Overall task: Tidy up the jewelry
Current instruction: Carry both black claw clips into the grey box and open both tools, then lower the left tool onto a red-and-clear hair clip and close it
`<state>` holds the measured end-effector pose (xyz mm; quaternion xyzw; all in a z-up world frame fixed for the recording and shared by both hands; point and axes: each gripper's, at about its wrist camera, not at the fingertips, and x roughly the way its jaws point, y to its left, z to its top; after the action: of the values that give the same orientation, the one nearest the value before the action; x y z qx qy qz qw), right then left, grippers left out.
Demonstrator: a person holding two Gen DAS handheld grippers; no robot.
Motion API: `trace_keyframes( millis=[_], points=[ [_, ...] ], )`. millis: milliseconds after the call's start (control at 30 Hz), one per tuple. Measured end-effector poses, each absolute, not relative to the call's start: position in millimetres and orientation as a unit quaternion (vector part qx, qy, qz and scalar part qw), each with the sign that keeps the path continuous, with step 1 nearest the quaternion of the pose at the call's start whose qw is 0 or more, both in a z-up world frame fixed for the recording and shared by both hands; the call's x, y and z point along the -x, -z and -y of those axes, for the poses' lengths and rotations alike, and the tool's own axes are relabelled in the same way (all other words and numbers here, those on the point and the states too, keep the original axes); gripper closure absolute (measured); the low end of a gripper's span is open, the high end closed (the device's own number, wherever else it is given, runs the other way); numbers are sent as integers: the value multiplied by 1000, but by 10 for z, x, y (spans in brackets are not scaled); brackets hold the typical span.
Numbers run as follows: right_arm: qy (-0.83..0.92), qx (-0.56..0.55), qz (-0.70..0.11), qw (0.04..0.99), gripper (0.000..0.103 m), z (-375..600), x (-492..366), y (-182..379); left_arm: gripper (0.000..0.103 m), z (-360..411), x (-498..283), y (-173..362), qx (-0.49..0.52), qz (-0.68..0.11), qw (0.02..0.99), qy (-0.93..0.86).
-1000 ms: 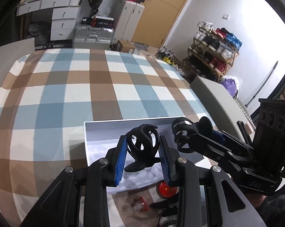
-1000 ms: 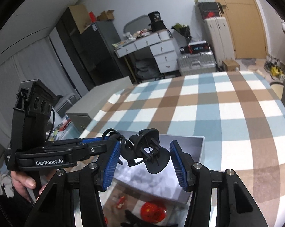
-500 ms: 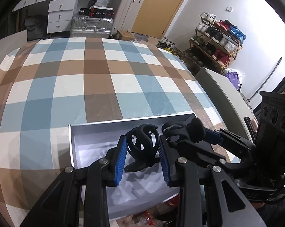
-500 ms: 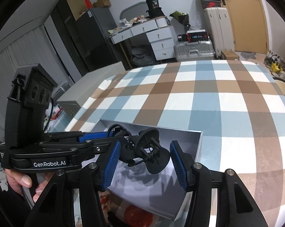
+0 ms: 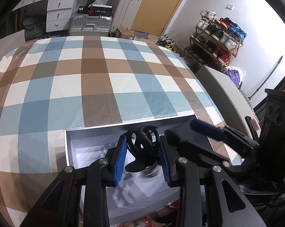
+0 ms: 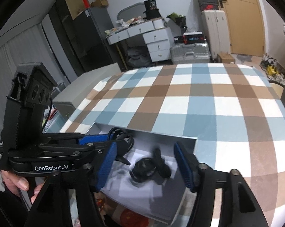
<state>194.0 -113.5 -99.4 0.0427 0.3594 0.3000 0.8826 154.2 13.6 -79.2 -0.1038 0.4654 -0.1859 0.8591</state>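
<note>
A white open box lies on the checked cloth near the table's front edge; it also shows in the right wrist view. My left gripper is shut on a black hair claw clip and holds it over the box. My right gripper is open, its blue pads apart over the box. A second black claw clip appears blurred inside the box, free of the right gripper's pads. The right gripper shows at the right of the left wrist view, and the left gripper at the left of the right wrist view.
A checked blue, brown and white cloth covers the table. Small red items lie below the box's near edge. A grey box lid stands at the table's right side. Furniture and suitcases stand beyond the far edge.
My right gripper has opened and the claw clip it held has dropped into the box. Both grippers have moved forward over the box. The left gripper still holds its clip.
</note>
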Motion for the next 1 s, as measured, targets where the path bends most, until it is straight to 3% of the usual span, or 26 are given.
trace_keyframes(
  millis=[33,100,167,333,467,767,900,1000],
  points=[
    [-298,-48,-354,885,30,1167,-1920,972,73,-135,-1542,789,101,-467,859,183],
    [-297,-62,-341,890,28,1236,-1882,923,59,-147,-1519,765,98,-464,863,175],
    [-297,-71,-331,893,17,1292,-1842,878,53,-179,-1478,725,104,-455,867,174],
    [-281,-70,-309,906,9,1390,-1697,747,52,-205,-1355,619,98,-440,877,165],
    [-278,-69,-298,911,1,1430,-1564,667,46,-207,-1257,545,91,-429,885,155],
    [-264,-31,-271,925,0,1406,-1275,516,43,-213,-1031,402,72,-401,904,129],
    [-265,-16,-254,930,0,1375,-1096,459,30,-224,-912,347,70,-385,912,118],
    [-263,-3,-237,935,0,1356,-965,423,28,-237,-803,311,64,-375,918,111]
  ],
)
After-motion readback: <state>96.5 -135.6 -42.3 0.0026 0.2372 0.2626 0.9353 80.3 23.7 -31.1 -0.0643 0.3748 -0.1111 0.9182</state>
